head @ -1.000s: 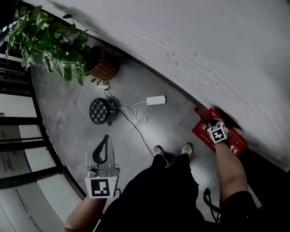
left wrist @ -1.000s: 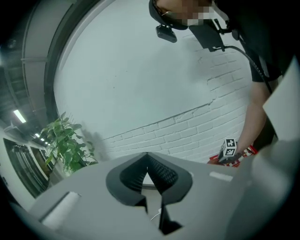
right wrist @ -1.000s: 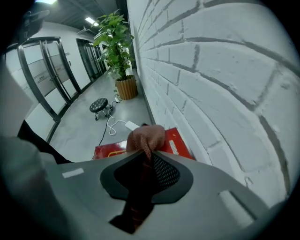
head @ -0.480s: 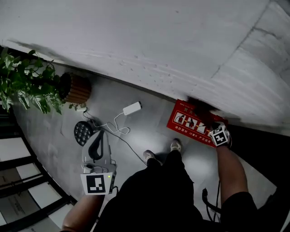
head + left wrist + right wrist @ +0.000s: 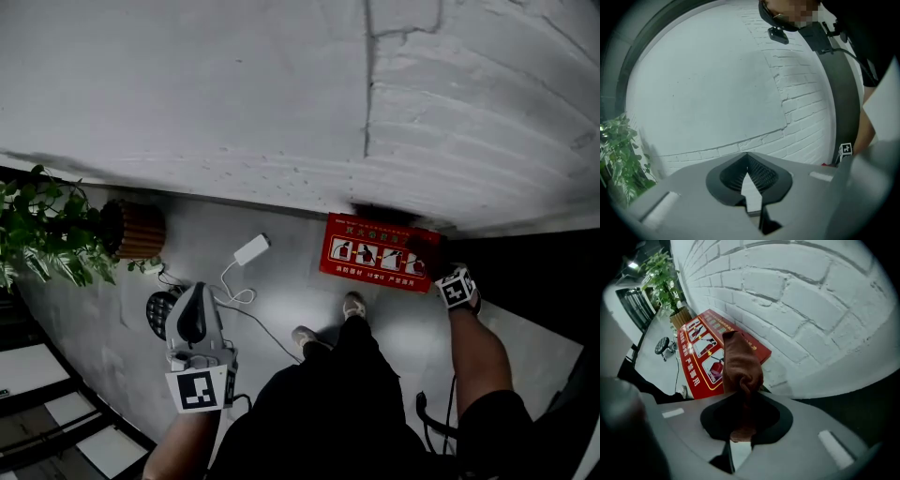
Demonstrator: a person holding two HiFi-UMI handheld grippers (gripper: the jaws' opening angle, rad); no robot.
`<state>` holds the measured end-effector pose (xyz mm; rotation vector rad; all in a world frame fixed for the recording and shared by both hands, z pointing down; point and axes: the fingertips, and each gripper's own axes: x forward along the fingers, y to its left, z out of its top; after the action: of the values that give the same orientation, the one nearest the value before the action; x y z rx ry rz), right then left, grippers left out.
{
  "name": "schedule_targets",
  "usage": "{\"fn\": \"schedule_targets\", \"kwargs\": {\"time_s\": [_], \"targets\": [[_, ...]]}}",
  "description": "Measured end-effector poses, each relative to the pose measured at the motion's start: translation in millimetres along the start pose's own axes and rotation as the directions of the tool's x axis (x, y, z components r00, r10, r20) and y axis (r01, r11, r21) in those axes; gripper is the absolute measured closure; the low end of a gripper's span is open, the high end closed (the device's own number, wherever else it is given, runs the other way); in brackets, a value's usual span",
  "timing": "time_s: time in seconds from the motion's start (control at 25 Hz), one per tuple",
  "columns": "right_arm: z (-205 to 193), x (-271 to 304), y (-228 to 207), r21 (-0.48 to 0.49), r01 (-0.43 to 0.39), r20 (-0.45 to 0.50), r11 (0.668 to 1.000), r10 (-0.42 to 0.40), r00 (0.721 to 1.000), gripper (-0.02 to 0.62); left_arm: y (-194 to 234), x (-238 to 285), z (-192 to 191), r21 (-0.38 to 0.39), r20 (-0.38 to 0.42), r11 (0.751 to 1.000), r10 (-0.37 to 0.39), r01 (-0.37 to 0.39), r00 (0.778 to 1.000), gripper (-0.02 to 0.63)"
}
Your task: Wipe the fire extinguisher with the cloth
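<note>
Cloth [image 5: 740, 369]: we have a rust-brown cloth bunched up and pointing out past the fingers, toward the red box.
Right gripper [image 5: 743, 413]: its fingers are nipped in tight on the lower end of the cloth, with only a narrow gap taken up by fabric. The gripper points steeply down, just beside the box's right end.
Left gripper [image 5: 748, 158]: its fingers are pressed together with nothing between them. It is well away on the other side of us, aimed at the white brick wall [image 5: 234, 94].
Red fire extinguisher box [image 5: 380, 253]: it sits on the floor [image 5: 281, 272] hard against the foot of the wall. We see only the box, and no extinguisher body shows in any view.
Done so far: we judge the cloth is picked up and brought over. Nothing shows it touching the box yet.
Left to do: by our reading, all the wiping. First we have to get at the extinguisher itself.
Writing: the box face has a yellow-edged row of pictogram panels showing an extinguisher in use. There are white Chinese characters beside them, probably fire-equipment wording, but too small for us to read for sure.
Brands: none that we can make out.
</note>
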<state>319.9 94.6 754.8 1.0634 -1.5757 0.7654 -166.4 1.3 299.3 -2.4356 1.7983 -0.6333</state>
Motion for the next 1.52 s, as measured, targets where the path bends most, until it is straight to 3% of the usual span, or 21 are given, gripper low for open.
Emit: {"fn": "schedule_targets", "kwargs": {"time_s": [0.08, 0.2, 0.36, 0.48, 0.68, 0.8, 0.92, 1.12, 1.32, 1.52], "targets": [[29.2, -6.1, 6.7, -0.018, -0.014, 0.093, 1.0, 0.016, 0.996, 0.545, 8.5, -7.0, -5.6, -0.004, -0.008, 1.0, 0.022, -0.022, 1.0, 0.606], [102.2, -21.5, 43.0, -0.134, -0.059, 0.252, 0.989, 0.091, 0.963, 0.546, 22.5, -17.3, -14.4, -0.011, -0.03, 0.998, 0.058, -0.058, 0.998, 0.606], [181.3, -6.8, 110.3, -0.297, -0.114, 0.331, 0.948, 0.214, 0.919, 0.546, 36.1, -45.7, -23.6, -0.012, -0.06, 0.991, 0.133, -0.134, 0.989, 0.606], [224.1, 14.4, 163.9, -0.397, -0.159, 0.32, 0.904, 0.298, 0.899, 0.546, 60.8, -82.6, -33.3, 0.028, -0.103, 0.971, 0.237, -0.236, 0.966, 0.606], [264.4, 39.1, 236.3, -0.514, -0.209, 0.244, 0.832, 0.376, 0.894, 0.546, 98.8, -145.2, -50.3, 0.056, -0.163, 0.918, 0.397, -0.393, 0.904, 0.606], [265.5, 53.3, 257.2, -0.562, -0.228, 0.161, 0.795, 0.375, 0.913, 0.546, 101.8, -172.1, -61.1, 0.062, -0.201, 0.897, 0.441, -0.438, 0.875, 0.606], [252.9, 67.6, 253.7, -0.548, -0.242, 0.085, 0.801, 0.341, 0.936, 0.546, 102.7, -182.7, -66.7, 0.068, -0.222, 0.893, 0.449, -0.445, 0.866, 0.606], [231.3, 64.4, 233.9, -0.529, -0.229, 0.084, 0.817, 0.319, 0.944, 0.546, 101.6, -174.0, -66.0, 0.058, -0.2, 0.902, 0.431, -0.429, 0.88, 0.606], [195.2, 55.0, 186.9, -0.446, -0.205, 0.093, 0.871, 0.273, 0.958, 0.546, 77.5, -145.3, -51.2, 0.039, -0.149, 0.937, 0.35, -0.348, 0.925, 0.606], [146.2, 37.3, 135.4, -0.357, -0.17, 0.099, 0.918, 0.218, 0.971, 0.546, 35.5, -105.7, -35.2, 0.055, -0.095, 0.975, 0.218, -0.214, 0.971, 0.606]]}}
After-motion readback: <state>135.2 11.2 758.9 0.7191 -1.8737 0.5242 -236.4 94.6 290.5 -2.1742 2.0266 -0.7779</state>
